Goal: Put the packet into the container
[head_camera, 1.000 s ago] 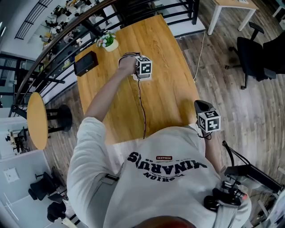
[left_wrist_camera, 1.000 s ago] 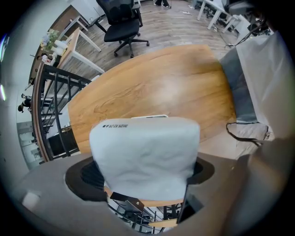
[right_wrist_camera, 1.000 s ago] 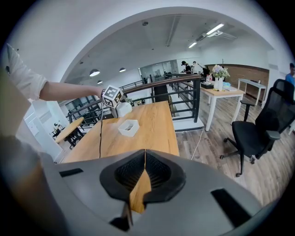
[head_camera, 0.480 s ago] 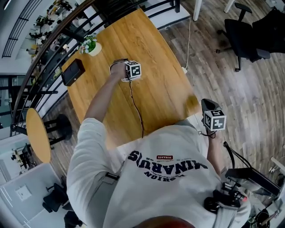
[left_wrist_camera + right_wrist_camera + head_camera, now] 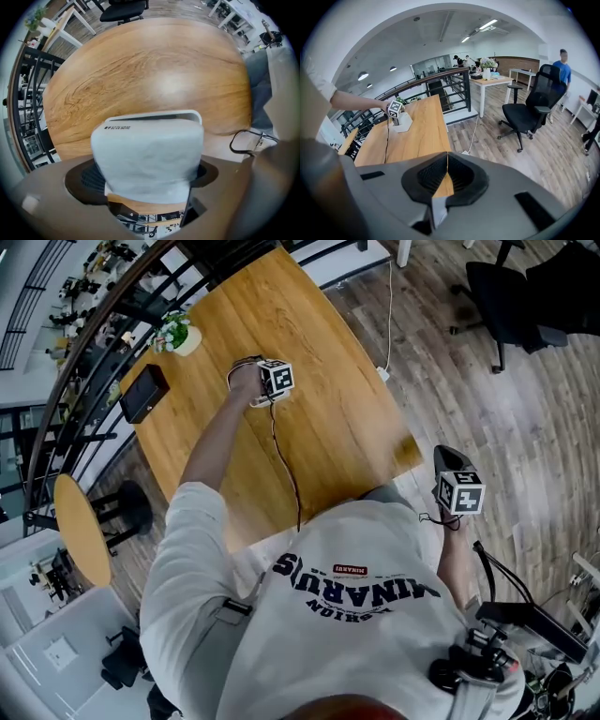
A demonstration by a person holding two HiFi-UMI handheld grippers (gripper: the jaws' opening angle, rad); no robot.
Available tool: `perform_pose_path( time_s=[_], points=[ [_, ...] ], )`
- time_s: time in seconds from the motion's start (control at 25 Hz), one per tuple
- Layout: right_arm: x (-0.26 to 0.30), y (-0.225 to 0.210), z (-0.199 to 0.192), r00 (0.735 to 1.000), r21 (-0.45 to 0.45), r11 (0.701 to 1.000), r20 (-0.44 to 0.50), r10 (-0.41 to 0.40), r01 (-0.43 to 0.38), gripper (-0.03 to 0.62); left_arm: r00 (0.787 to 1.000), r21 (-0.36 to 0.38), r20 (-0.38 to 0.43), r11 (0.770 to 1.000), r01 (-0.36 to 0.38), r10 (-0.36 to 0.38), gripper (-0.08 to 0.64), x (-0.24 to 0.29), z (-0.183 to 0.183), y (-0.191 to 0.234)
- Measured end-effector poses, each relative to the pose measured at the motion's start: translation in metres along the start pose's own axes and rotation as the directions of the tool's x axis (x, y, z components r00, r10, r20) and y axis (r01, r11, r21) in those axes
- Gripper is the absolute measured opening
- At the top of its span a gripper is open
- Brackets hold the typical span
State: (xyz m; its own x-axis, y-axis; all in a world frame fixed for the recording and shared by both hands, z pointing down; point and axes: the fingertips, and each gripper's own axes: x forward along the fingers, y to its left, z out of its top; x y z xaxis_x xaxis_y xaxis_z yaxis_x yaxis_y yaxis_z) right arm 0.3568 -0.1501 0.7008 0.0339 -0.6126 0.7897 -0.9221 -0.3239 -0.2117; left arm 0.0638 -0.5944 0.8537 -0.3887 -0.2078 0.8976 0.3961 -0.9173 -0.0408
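The wooden counter point(image 5: 319, 352) spreads out ahead of the person. Over its middle reaches the left hand-held gripper point(image 5: 265, 388), jaws wide and grasping the packet. The right hand-held gripper point(image 5: 446, 180) hangs beside the counter's near corner, clenched on nothing. The packet point(image 5: 147, 154), soft and white, sits pinched between the left jaws, low over the wood.
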Motion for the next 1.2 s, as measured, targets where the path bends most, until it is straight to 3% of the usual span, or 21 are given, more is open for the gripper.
perform_pose_path(
  time_s=[0.16,0.4,0.68,0.92,1.08,1.2],
  points=[
    [-0.002,0.000,-0.003,1.000,0.012,1.000,0.000,-0.002,0.002,0.009,1.000,-0.049,-0.004,0.999,-0.005,0.005,0.479,0.000,0.002,0.003],
    [-0.001,0.004,-0.002,1.000,0.011,1.000,-0.002,0.007,-0.007,0.009,0.998,-0.036,-0.047,0.999,-0.030,0.029,0.485,0.002,-0.002,-0.001],
    [0.002,0.008,0.003,1.000,-0.009,1.000,0.003,0.018,-0.018,0.009,0.999,-0.114,0.040,0.993,0.026,-0.021,0.485,0.000,0.001,-0.003],
    [0.003,0.010,0.003,0.999,-0.021,0.999,-0.003,0.033,-0.033,0.009,0.997,-0.122,0.065,0.992,0.045,-0.038,0.497,-0.008,-0.002,-0.007],
    [0.004,0.013,0.007,0.999,-0.033,0.998,0.003,0.046,-0.046,0.009,0.996,-0.109,0.086,0.994,-0.003,0.012,0.566,-0.020,-0.004,-0.001],
    [0.005,0.017,0.010,0.999,-0.040,0.998,0.008,0.054,-0.054,0.009,0.994,-0.119,0.097,0.992,-0.033,0.044,0.569,-0.027,-0.006,0.004]
  ],
)
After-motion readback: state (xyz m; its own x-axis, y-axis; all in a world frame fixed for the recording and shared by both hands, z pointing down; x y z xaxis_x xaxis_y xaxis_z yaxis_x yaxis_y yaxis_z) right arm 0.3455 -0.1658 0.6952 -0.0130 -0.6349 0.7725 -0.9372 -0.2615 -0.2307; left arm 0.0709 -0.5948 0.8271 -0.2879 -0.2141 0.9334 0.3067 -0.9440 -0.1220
